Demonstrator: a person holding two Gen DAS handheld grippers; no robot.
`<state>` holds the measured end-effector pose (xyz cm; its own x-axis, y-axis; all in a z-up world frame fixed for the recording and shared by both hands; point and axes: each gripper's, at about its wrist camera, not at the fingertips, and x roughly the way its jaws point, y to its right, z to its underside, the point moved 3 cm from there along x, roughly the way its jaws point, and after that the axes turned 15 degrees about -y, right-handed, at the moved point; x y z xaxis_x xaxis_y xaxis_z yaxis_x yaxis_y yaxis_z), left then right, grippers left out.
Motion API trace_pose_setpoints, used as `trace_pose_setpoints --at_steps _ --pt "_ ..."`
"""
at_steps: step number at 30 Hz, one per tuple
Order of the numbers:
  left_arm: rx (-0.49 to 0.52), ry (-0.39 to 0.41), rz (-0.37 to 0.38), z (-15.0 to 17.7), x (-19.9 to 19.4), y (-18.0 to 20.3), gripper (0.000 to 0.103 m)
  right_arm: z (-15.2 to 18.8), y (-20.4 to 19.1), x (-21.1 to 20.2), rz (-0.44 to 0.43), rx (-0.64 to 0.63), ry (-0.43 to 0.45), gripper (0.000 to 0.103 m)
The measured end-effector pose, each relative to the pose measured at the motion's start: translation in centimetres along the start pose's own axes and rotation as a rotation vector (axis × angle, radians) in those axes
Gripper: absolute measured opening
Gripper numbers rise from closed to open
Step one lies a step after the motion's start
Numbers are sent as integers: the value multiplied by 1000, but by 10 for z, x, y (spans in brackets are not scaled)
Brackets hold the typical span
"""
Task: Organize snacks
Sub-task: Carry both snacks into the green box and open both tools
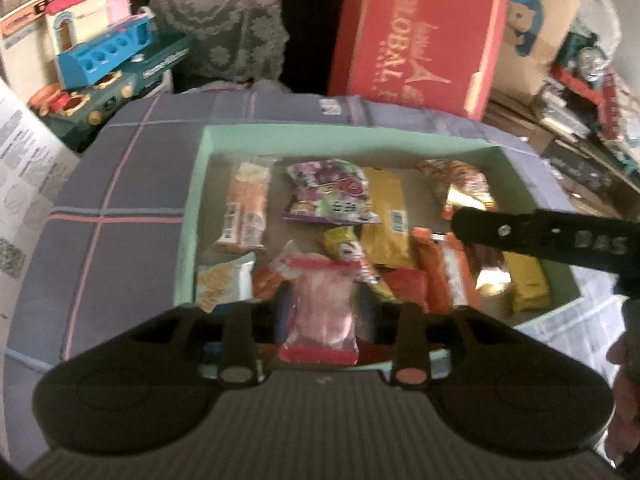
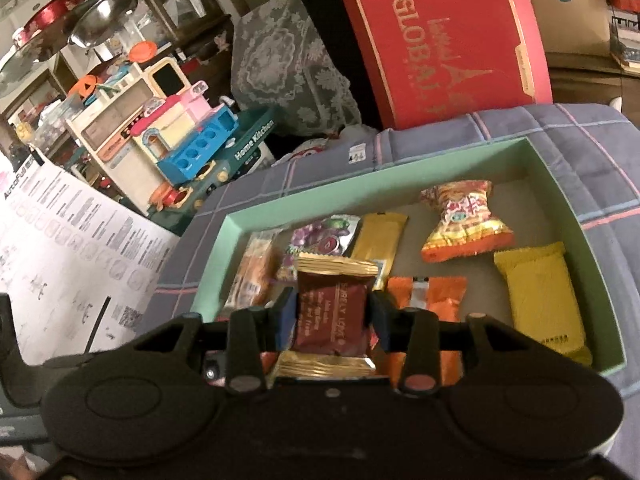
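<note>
A shallow mint-green box (image 1: 192, 208) (image 2: 560, 184) on a plaid grey cloth holds several snack packets. My left gripper (image 1: 322, 312) is shut on a clear pink packet with red ends (image 1: 320, 316), held above the box's near edge. My right gripper (image 2: 332, 316) is shut on a dark red packet with gold ends (image 2: 332, 312), held over the box's near left part. The right gripper's black body (image 1: 552, 236) shows at the right of the left wrist view. In the box lie a purple packet (image 1: 332, 192), yellow packets (image 2: 540, 300), orange packets (image 2: 436, 292) and a gold-orange bag (image 2: 464, 220).
A red "GLOBAL" carton (image 1: 420, 36) (image 2: 444, 40) stands behind the box. A toy kitchen set (image 1: 100, 52) (image 2: 188, 140) is at the far left. A white printed sheet (image 2: 72, 248) lies at the left. A lace-covered object (image 2: 288, 64) is at the back.
</note>
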<state>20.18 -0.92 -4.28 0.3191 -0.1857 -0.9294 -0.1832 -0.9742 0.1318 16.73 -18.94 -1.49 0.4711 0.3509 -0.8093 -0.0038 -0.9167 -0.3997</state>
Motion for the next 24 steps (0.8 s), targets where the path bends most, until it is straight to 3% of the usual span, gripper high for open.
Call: trace_pose_setpoints --at_steps 2,14,24 --pt "-20 18 -37 1 2 -2 91 0 2 2 -1 10 8 81" --pt "-50 23 -54 13 -2 -11 100 17 14 -8 28 70 23 99" --pt "-49 44 -57 38 -28 -17 103 39 -6 -33 33 17 31 103"
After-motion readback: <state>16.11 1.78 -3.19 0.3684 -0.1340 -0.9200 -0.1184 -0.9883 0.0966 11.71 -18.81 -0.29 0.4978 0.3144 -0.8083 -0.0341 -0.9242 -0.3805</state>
